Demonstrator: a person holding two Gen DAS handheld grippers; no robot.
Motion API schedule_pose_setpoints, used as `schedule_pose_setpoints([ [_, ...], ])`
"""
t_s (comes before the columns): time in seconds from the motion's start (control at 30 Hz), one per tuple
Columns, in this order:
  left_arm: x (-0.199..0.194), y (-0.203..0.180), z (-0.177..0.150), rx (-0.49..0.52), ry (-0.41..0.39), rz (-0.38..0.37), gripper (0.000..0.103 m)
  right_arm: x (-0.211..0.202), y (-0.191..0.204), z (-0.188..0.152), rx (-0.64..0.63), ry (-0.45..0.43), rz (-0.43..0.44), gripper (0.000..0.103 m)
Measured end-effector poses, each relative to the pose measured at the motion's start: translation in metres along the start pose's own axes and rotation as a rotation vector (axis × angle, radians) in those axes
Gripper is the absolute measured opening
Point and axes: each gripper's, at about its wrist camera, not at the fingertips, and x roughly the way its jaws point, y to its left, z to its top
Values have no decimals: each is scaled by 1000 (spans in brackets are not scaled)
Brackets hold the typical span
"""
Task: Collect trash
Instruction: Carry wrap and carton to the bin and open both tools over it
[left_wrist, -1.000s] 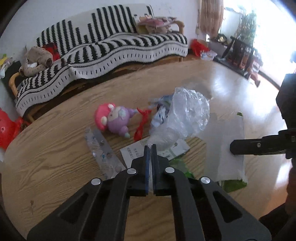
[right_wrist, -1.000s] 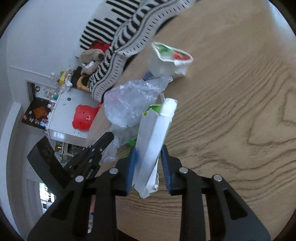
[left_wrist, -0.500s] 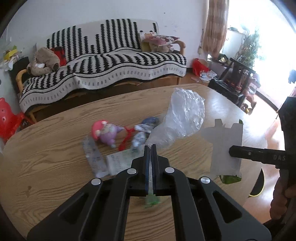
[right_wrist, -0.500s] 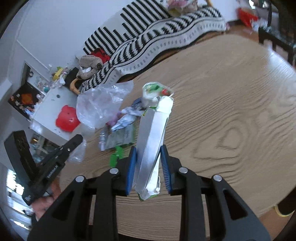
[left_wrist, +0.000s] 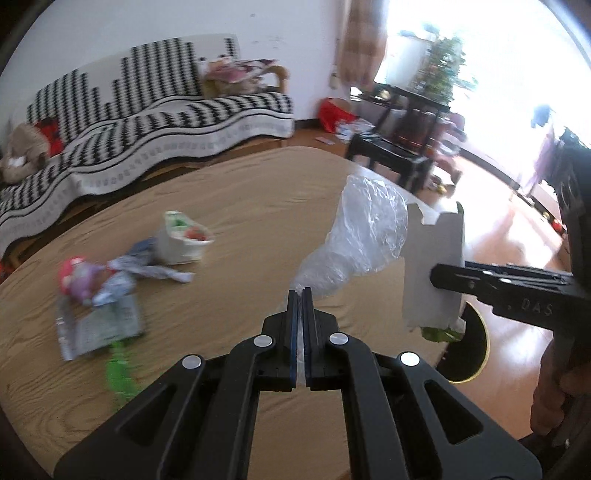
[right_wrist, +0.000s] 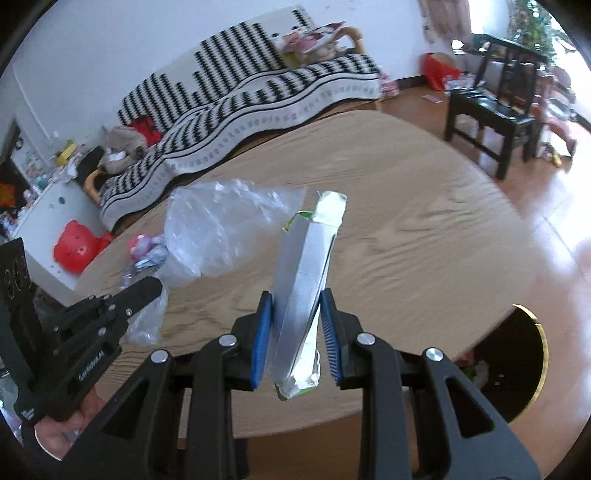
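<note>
Carton (right_wrist: 308, 280) stands upright in right tool (right_wrist: 295, 332); left tool (left_wrist: 303, 325) pinches plastic bag (left_wrist: 365, 229).

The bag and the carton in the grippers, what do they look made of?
Bag: thin clear plastic film, probably; it is see-through, crinkled and glinting. Carton: likely coated paperboard; flattened with sharp folds, dull silver-grey faces and a green printed edge.
</note>
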Motion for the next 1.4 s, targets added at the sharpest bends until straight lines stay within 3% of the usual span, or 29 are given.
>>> schedule_pose_setpoints([
  [0.47,50,-138,-7,99,47,-197,1,-72,-148,-34,165,-76,-191,27],
  [0.77,86,-209,-23,168,107,-263,1,-101,-232,-68,301,-74,-300,27],
  [1.07,116,-242,-37,217,159,-269,1,-96,-260,-87,355,-16,-328,27],
  [1.4,128,-254,-40,212,170,-267,1,-94,-259,-86,365,-7,-336,27],
])
